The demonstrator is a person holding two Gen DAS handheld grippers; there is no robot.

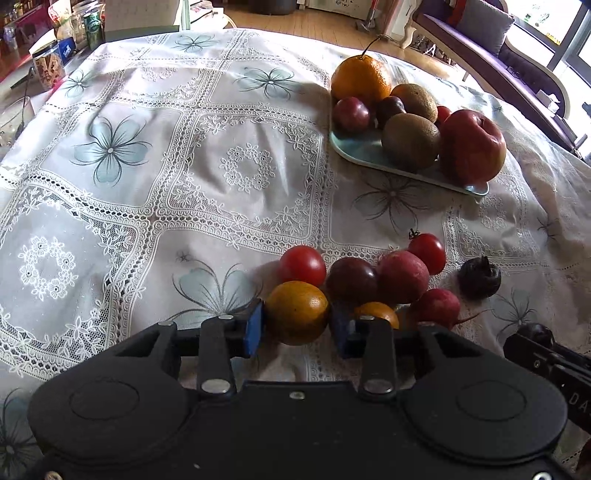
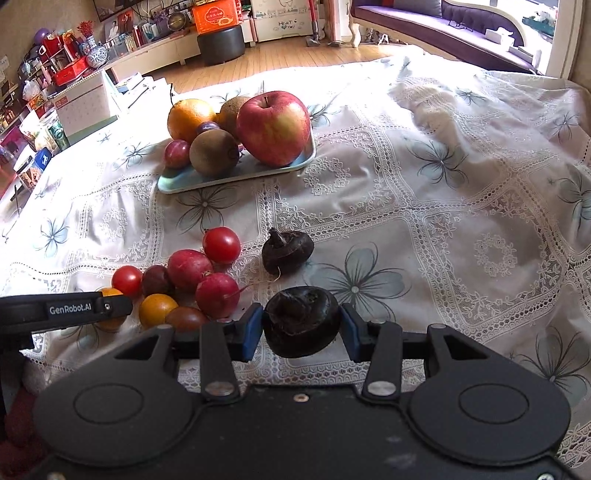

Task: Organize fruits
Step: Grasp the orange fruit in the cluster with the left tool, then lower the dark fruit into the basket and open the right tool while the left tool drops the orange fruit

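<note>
The left gripper (image 1: 297, 325) clenches an orange tomato (image 1: 296, 312) between its blue pads. At one o'clock from it cluster red tomatoes (image 1: 302, 265), a plum (image 1: 351, 280) and radishes (image 1: 402, 276). The right gripper (image 2: 301, 328) grasps a dark water chestnut (image 2: 302, 320); another chestnut (image 2: 288, 251) lies at twelve o'clock. Farther out, at eleven, the blue tray (image 2: 177, 184) carries an apple (image 2: 273, 127), kiwis (image 2: 214, 151) and an orange (image 2: 190, 118) on the lace tablecloth (image 2: 461, 221).

Lace floral tablecloth (image 2: 424, 206); purple sofa (image 2: 424, 22); black ottoman (image 2: 221, 44).
</note>
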